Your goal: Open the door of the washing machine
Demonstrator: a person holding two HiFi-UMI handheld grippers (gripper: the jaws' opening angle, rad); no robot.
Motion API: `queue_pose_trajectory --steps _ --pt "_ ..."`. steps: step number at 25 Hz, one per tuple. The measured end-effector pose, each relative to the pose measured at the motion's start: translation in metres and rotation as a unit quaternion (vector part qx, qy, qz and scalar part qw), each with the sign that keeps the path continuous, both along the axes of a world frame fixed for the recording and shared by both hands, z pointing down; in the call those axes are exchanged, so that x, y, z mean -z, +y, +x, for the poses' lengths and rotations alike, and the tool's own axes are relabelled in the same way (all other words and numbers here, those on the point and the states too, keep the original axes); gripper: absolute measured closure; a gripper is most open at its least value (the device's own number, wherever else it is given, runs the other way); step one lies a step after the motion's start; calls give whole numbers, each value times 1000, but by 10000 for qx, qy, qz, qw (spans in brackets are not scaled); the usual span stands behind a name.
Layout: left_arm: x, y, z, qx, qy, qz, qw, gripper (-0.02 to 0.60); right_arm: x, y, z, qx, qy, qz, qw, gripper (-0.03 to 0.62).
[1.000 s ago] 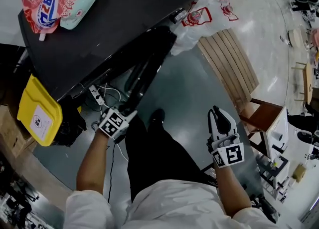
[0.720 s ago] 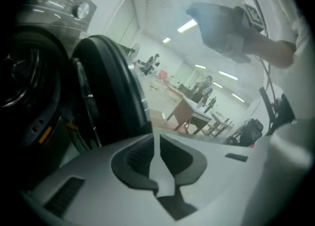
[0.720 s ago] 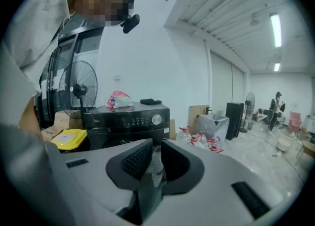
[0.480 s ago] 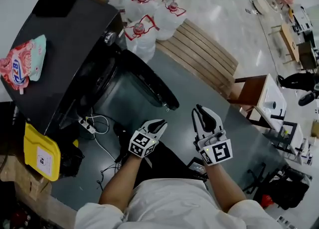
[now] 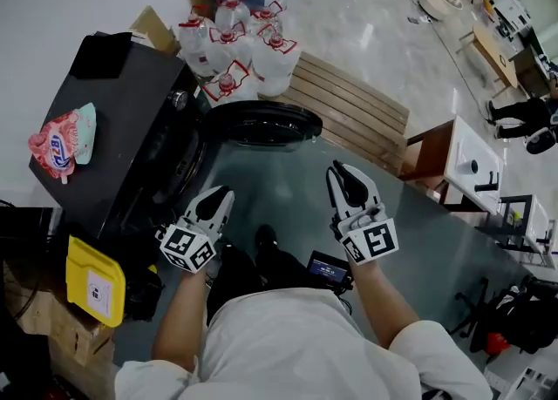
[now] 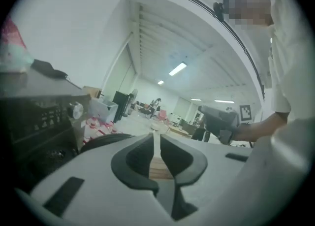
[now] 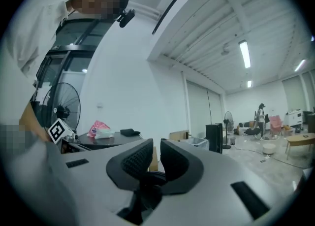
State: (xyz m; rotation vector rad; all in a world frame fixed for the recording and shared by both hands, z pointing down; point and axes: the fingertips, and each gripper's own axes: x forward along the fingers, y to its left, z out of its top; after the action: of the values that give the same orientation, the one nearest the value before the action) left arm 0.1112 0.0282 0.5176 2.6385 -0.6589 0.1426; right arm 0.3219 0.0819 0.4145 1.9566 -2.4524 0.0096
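First, nearest to your body, both tools are lifted in front of your chest and point forward, not down at the machine. The left gripper [image 5: 220, 196] is closing its jaws; only a thin slit remains between them and nothing is inside. The right gripper [image 5: 342, 173] has its jaws together and is also empty. I judge that you hold them like this because no grasp is needed at this moment: neither one touches the door.

Just beyond the jaws, the round door [image 5: 261, 124] of the washing machine [image 5: 131, 128] stands swung wide out from the front, its dark ring lying almost flat toward the wooden slatted platform [image 5: 349, 106]. So the task looks already done, and the opening of the drum is free on your left side.

Farther away, a pink and green pouch [image 5: 59, 141] lies on the top of the machine, probably kept there to be at hand for washing. Behind the machine, several water bottles [image 5: 240, 41] stand close together on the floor, beside the far end of the platform and clear of the door's swing.
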Motion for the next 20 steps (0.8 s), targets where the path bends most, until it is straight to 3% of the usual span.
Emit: queue_pose_trajectory --steps 5,12,20 --pt "47 -2 -58 753 -219 572 9953 538 20 -5 -26 446 -245 338 9981 528" --pt "104 28 -150 1632 -26 914 9823 517 27 -9 -86 929 -517 338 9938 528" --pt "142 81 -257 2711 -15 1350 9530 512 44 13 -162 1148 -276 308 9925 533"
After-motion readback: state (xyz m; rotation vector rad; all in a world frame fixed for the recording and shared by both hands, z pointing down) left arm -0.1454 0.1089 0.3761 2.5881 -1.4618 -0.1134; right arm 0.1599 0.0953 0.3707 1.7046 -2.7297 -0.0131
